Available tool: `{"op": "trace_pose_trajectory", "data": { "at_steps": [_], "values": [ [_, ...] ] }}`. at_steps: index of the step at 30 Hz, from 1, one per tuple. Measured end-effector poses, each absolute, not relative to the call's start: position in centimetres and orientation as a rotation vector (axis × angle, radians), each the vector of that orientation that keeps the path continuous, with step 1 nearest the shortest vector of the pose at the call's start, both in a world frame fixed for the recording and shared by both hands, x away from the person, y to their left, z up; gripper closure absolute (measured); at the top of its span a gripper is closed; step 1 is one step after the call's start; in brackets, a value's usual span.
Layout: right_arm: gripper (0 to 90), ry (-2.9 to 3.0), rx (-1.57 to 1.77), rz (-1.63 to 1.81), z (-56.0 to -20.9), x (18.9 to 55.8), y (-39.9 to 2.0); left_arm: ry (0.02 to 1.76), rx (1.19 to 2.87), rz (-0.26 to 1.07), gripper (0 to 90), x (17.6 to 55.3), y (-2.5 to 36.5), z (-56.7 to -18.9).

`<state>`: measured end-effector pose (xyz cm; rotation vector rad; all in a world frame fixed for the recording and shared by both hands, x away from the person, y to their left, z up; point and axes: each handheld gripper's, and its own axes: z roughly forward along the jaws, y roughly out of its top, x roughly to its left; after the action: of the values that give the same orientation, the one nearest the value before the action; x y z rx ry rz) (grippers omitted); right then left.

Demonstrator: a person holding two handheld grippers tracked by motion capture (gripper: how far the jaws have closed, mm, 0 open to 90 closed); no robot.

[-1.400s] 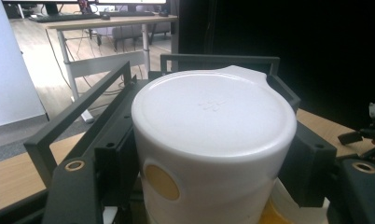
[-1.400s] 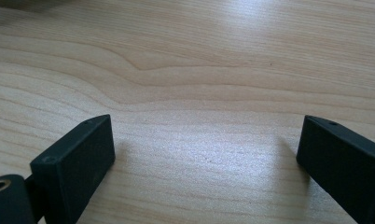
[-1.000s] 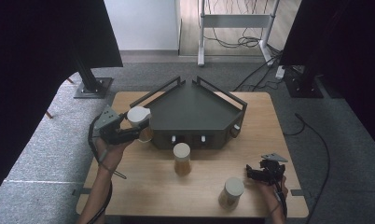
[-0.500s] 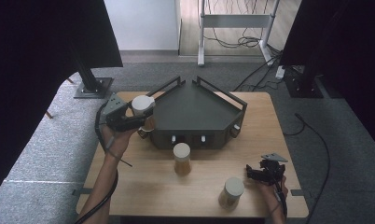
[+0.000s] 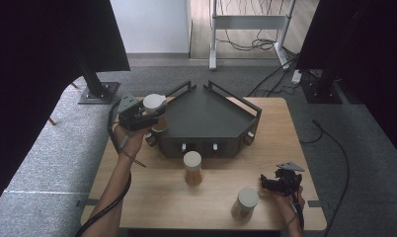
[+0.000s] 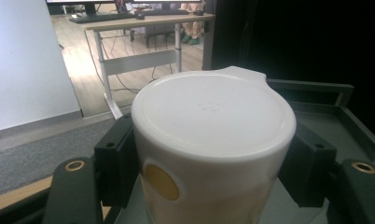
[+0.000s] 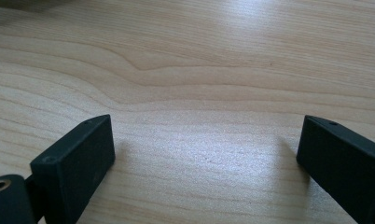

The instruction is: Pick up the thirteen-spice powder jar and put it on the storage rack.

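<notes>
My left gripper [image 5: 148, 117] is shut on a white-lidded jar [image 5: 154, 102] with amber contents, held upright above the left rim of the dark angular tray [image 5: 206, 116]. In the left gripper view the jar [image 6: 213, 135] stands between both black pads [image 6: 113, 163], with the tray's inside behind it. A second jar [image 5: 192, 167] stands on the table just in front of the tray. A third jar [image 5: 246, 202] stands near the front right. My right gripper [image 5: 266, 182] rests low beside that jar; the right gripper [image 7: 204, 154] is open over bare wood.
The wooden table [image 5: 147, 197] has free room at its front left. The tray has raised rails and knobs along its front wall [image 5: 214, 147]. Grey carpet, dark stands and a white desk frame [image 5: 246, 22] lie beyond the table.
My left hand has carried the jar away from me and slightly right, up over the tray's left rim. The right gripper and both standing jars have not moved.
</notes>
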<state>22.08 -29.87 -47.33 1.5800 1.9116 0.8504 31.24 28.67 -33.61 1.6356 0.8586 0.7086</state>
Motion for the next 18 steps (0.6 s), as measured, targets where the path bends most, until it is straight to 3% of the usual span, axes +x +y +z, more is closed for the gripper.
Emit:
{"op": "trace_pose_trajectory", "data": {
  "at_steps": [18],
  "values": [
    [3.4, 1.915, 1.578, 0.851, -47.3, 22.1, -29.9, 0.914, 1.628, 0.762, 31.1, 33.1, 26.8, -34.7]
  ]
}}
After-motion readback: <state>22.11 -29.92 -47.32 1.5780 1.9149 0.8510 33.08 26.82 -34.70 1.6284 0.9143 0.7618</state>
